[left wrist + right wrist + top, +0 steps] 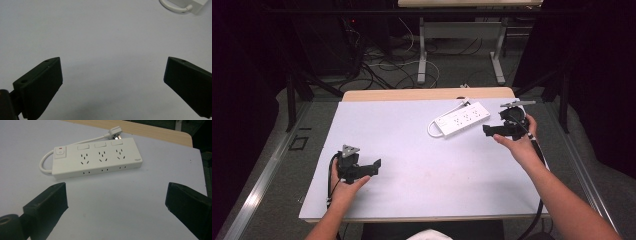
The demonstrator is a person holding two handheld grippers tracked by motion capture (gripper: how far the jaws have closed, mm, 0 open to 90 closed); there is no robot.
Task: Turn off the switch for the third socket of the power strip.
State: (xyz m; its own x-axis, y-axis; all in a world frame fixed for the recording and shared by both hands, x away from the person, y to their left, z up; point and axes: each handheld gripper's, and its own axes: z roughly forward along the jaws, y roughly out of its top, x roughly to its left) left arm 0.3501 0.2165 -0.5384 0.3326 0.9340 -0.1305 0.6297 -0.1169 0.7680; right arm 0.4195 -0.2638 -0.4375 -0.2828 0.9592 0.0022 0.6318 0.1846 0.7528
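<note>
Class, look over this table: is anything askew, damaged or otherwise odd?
Nothing looks damaged or spilled. The white power strip lies at an angle to the table's edges, its plug unplugged on the mat behind it.

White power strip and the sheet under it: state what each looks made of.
The white rectangular power strip looks like moulded plastic, smooth and faintly glossy, with crisp socket cut-outs. The pale matte sheet covering the wooden tabletop could be paper or thin plastic; its flat, dull surface leaves that open.

Power strip (461, 119) on table (412, 165), far right; right gripper (488, 131) just beside.
</note>
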